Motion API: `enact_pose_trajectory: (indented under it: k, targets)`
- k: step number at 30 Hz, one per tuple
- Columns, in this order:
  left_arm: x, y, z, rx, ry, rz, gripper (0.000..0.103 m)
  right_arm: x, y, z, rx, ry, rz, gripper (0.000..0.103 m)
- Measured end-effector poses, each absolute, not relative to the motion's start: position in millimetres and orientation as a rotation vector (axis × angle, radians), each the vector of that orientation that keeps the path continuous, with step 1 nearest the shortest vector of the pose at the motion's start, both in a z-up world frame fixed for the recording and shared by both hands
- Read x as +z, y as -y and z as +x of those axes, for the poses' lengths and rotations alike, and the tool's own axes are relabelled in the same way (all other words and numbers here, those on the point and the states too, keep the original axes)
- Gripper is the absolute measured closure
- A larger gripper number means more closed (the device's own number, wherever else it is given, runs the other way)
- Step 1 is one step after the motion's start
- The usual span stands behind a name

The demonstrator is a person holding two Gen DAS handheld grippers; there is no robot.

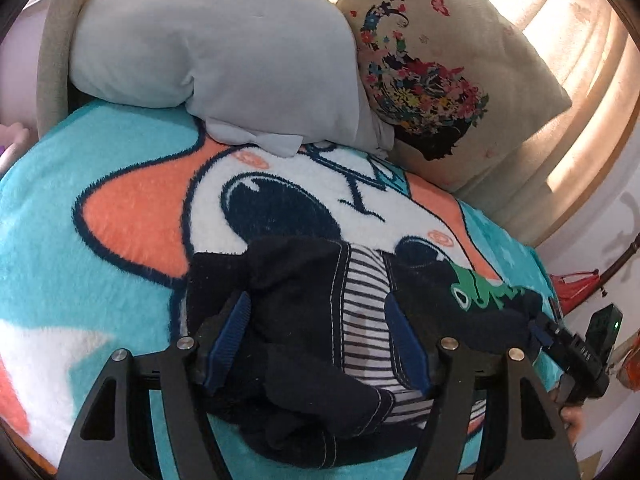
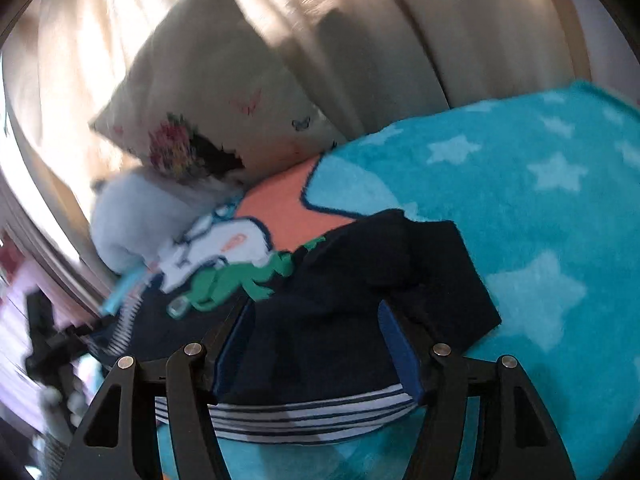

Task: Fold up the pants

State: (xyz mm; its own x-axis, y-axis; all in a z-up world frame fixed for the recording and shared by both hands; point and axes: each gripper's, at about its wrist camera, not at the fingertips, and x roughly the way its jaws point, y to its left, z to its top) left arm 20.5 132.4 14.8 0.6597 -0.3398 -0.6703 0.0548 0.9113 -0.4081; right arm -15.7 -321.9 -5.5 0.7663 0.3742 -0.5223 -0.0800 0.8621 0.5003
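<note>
Pants bunched on blanket, near its front edge, short of pillows. Left gripper spread, cloth between pads, not pinched. Right gripper likewise spread over dark fabric. Judgement: both let go, fold laid down.

Each black gripper has blue finger pads and silver screws.

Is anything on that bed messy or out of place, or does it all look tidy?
The dark pants stand out: they lie in a rumpled heap on the cartoon blanket, striped lining turned out, not flat or folded. The grey pillow slumps against the flowered cushion. Both the left gripper and right gripper are open over the pants.
</note>
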Motion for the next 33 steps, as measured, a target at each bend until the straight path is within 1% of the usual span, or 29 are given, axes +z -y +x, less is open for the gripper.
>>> enact_pose_trajectory:
  k: [6,10,14,17,20,22,28,33]
  targets:
    - [15,-120,-1,-0.217,-0.838,-0.235,0.034,-2,332,-26,0.250,-0.653,0.509,0.035]
    - [23,-121,-24,-0.160,-0.808,-0.181,0.034,9,346,-46,0.234,-0.570,0.549,0.035]
    - [54,-130,-44,-0.198,-0.723,-0.253,0.034,32,379,-77,0.169,-0.411,0.620,0.027]
    - [72,-117,-41,-0.242,-0.699,-0.246,0.030,31,394,-81,0.129,-0.404,0.638,0.025]
    - [82,-86,-25,-0.329,-0.723,-0.234,0.030,14,399,-78,0.120,-0.447,0.676,0.025]
    - [87,-53,-12,-0.420,-0.750,-0.213,0.030,4,396,-77,0.130,-0.474,0.685,0.025]
    - [102,34,26,-0.526,-0.735,-0.092,0.030,-7,378,-66,0.167,-0.523,0.624,0.025]
    - [100,109,70,-0.644,-0.862,0.012,0.030,-15,362,-58,0.200,-0.558,0.554,0.025]
